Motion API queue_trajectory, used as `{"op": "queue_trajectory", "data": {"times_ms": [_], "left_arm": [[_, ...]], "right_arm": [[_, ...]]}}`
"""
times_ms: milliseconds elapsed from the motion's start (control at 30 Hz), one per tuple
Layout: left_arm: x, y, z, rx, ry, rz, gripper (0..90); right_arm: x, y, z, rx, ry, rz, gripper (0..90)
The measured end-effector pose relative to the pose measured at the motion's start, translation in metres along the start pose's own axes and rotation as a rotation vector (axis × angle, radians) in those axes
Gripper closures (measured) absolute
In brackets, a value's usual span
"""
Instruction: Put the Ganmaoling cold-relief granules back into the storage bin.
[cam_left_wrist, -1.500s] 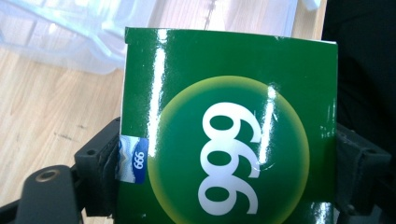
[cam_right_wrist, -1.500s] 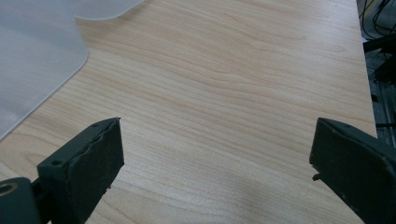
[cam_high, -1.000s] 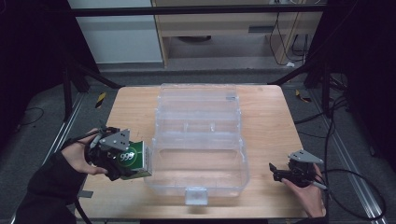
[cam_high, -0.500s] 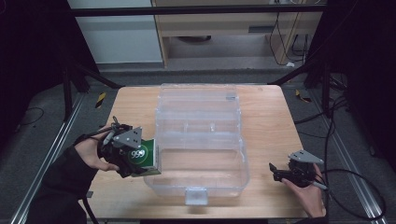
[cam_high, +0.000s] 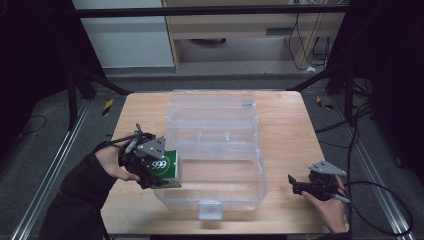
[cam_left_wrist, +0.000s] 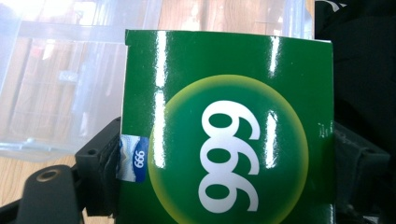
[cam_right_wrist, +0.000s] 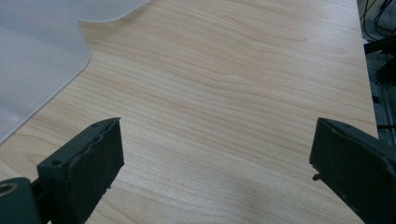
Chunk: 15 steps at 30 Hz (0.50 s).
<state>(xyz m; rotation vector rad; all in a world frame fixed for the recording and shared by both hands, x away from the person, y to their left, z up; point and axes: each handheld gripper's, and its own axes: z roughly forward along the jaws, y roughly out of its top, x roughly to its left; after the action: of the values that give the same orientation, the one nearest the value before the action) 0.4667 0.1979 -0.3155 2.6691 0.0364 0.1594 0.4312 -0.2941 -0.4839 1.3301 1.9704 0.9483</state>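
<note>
As the high view shows it, the left claw (cam_high: 167, 172), clamped on the glossy green cardboard box marked 999 (cam_high: 166, 169), has slid in from the surface's left edge and now touches the clear plastic bin (cam_high: 220, 150), so a drop inside looks close. The left gripper view has that box (cam_left_wrist: 229, 126) pinched between both jaws. The right gripper view: right claw (cam_right_wrist: 215, 154) gaping, empty, unmoved near the surface's (cam_right_wrist: 233, 84) right front corner.

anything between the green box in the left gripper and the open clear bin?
Nothing visible. The left gripper holds the green box right at the left wall of the clear bin, which is open on top with its lid folded back. The near compartment looks empty. The right gripper sits open, off to the right.
</note>
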Motion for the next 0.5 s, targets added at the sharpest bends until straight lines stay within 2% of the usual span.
{"op": "queue_trajectory", "data": {"times_ms": [500], "left_arm": [[0.003, 0.006, 0.022, 0.013, -0.031, 0.01, 14.8]], "right_arm": [[0.001, 0.0, 0.001, 0.006, 0.006, -0.004, 3.5]]}}
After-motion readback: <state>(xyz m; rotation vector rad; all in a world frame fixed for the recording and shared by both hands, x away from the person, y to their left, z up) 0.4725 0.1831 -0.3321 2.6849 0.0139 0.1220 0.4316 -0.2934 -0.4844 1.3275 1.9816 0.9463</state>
